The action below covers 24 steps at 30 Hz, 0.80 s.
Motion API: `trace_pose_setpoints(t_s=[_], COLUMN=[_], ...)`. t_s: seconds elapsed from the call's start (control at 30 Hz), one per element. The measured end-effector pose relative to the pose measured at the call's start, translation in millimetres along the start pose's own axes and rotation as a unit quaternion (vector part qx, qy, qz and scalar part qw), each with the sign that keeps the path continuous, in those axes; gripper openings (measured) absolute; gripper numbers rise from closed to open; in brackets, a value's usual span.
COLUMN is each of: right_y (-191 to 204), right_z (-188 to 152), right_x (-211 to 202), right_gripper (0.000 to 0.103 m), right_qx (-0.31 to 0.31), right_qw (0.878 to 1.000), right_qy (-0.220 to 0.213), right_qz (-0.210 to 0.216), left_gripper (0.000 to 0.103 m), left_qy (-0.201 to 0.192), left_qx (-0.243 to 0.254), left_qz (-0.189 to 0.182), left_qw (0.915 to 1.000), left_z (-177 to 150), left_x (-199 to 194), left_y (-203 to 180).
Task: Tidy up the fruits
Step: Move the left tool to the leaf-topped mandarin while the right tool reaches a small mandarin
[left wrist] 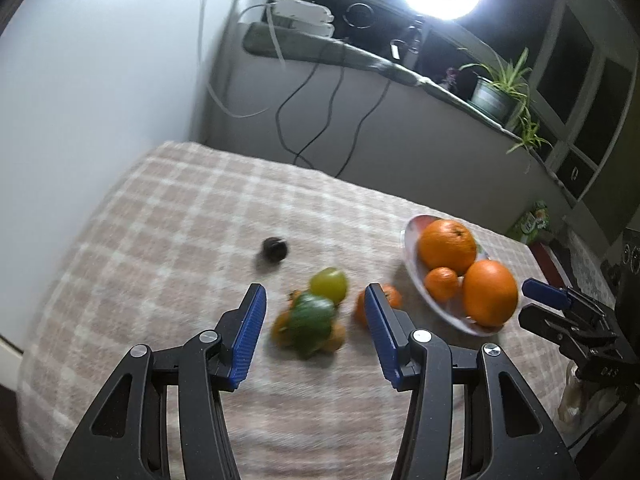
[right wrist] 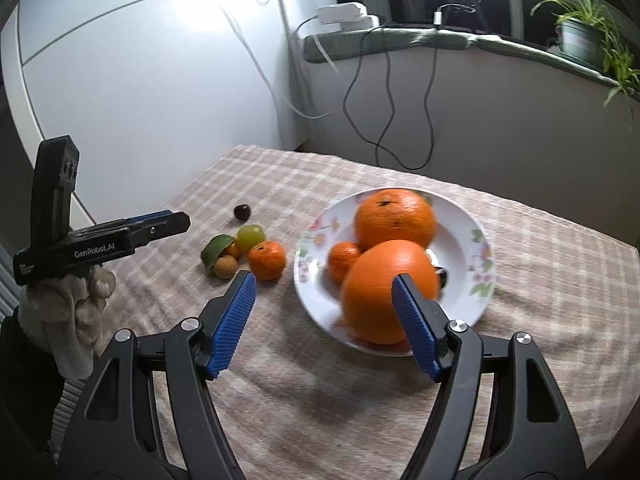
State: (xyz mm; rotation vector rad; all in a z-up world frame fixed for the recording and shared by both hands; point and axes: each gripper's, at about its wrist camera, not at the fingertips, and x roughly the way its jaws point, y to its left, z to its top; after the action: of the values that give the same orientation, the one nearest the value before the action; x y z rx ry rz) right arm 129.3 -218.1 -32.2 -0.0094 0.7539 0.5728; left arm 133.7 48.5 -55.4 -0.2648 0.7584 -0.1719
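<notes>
Meanwhile both grippers, left gripper [left wrist: 315, 296] and right gripper [right wrist: 324, 282], hover parted and empty over loose fruit and plate [right wrist: 472, 216].

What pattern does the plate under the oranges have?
The plate is white with pink flowers and green leaves around its rim; the right wrist view shows it best.

A checked tablecloth [right wrist: 360, 392] carries a floral plate [right wrist: 476, 264], tangerine [right wrist: 267, 260], grape [right wrist: 250, 237] and dark cherry [right wrist: 242, 212].
</notes>
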Motion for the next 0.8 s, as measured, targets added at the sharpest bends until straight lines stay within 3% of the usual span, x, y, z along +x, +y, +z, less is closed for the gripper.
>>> trace_pose_setpoints(t_s=[0.53,0.8], right_y=[51.9,67.2], right_z=[0.1,15.8], right_x=[34.9,55.2], right_gripper=[0.072,0.05], right_qx=[-0.05,-0.146], right_qw=[0.997,0.986], right_qy=[0.037,0.08], right_qz=[0.035,0.022], left_gripper=[0.05,0.044], left_qy=[0.021,0.033], left_qx=[-0.009,0.015], left_qz=[-0.004,-0.018], left_qw=[0.9997,0.9992], left_z=[-17.0,-24.1], left_x=[6.9,11.5], left_y=[29.2,23.0])
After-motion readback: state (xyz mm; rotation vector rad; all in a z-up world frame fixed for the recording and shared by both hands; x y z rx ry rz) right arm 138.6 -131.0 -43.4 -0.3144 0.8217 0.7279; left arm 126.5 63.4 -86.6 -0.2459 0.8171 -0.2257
